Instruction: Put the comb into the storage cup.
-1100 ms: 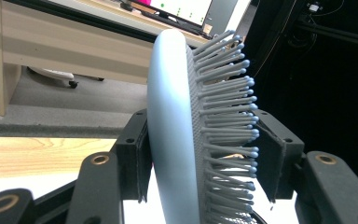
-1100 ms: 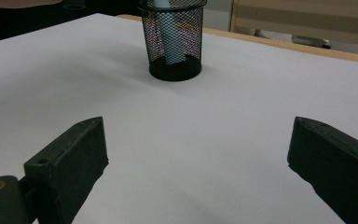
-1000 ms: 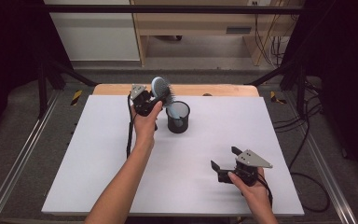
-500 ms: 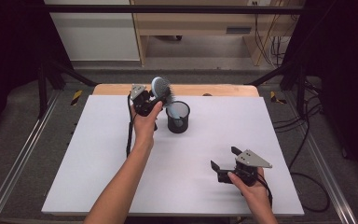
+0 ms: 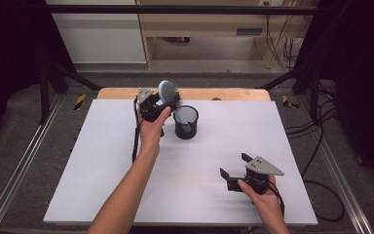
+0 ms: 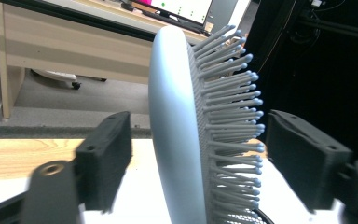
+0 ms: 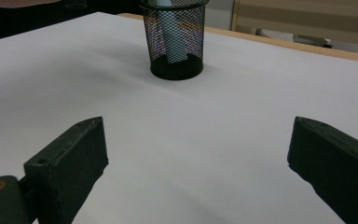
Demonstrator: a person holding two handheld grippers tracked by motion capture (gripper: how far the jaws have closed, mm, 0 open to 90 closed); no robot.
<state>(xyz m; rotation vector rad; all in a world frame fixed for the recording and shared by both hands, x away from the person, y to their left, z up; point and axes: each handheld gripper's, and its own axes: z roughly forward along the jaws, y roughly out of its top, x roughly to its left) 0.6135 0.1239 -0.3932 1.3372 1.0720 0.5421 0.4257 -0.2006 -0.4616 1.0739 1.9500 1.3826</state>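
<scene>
A white tabletop (image 5: 126, 170) on a wooden board fills the work area, with a pale wooden desk and trailing cables beyond it. Our landmark is the black wire-mesh pen cup (image 5: 186, 122), standing upright toward the far side of the table.

The pale blue oval hairbrush with grey ball-tipped bristles (image 5: 167, 92) has its handle down inside the cup — in the right gripper view a pale shaft shows through the mesh — while its head rises above the cup's far-left rim. In the left gripper view the head stands between the two black jaws, with a gap on either side, so we judge the left gripper (image 5: 157, 105) released around the brush, not clamping it.

The risk, as we see it: the brush leans on the rim of a light cup, and if the jaws brush the bristles while pulling away, the head could be dragged sideways and tip the cup over, or lever the brush out.

The left forearm reaches long across the table to just left of the cup, wrist raised. The right gripper (image 5: 237, 170) rests low on the table, well on the near-right side of the cup, jaws spread wide and empty, aimed at the cup.
</scene>
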